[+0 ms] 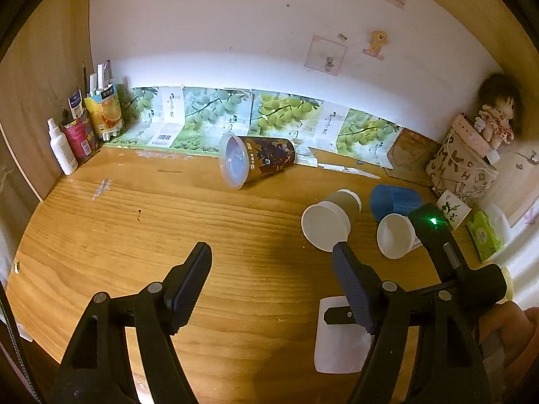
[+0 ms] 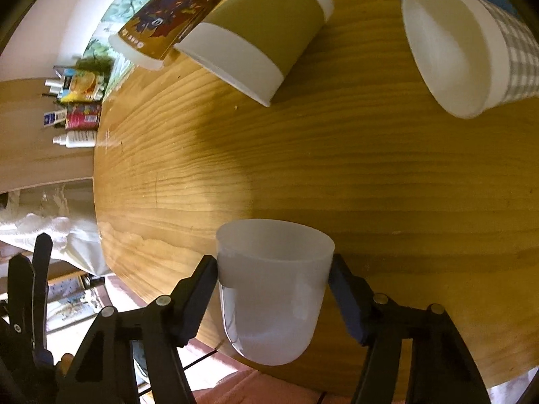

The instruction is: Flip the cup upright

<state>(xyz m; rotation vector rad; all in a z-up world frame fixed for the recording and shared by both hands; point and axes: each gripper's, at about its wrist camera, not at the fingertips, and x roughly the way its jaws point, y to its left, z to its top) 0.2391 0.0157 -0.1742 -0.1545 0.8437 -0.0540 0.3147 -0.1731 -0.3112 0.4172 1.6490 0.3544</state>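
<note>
My right gripper (image 2: 274,266) is shut on a translucent white plastic cup (image 2: 273,299), one finger on each side near its rim, held over the wooden table's near edge. The same cup (image 1: 340,346) shows in the left wrist view, low right, behind my left finger. My left gripper (image 1: 271,252) is open and empty above the table. Several cups lie on their sides: a tan-banded paper cup (image 1: 328,217) (image 2: 259,37), a checked paper cup (image 1: 395,235) (image 2: 471,50), a blue cup (image 1: 394,200) and a dark brown printed cup (image 1: 257,161) (image 2: 168,23).
The wooden table (image 1: 202,229) meets a white wall lined with grape-print cartons (image 1: 215,118). Bottles and a pen holder (image 1: 87,124) stand at the far left. A patterned bag with a doll (image 1: 471,155) and a green packet (image 1: 485,235) sit at the right.
</note>
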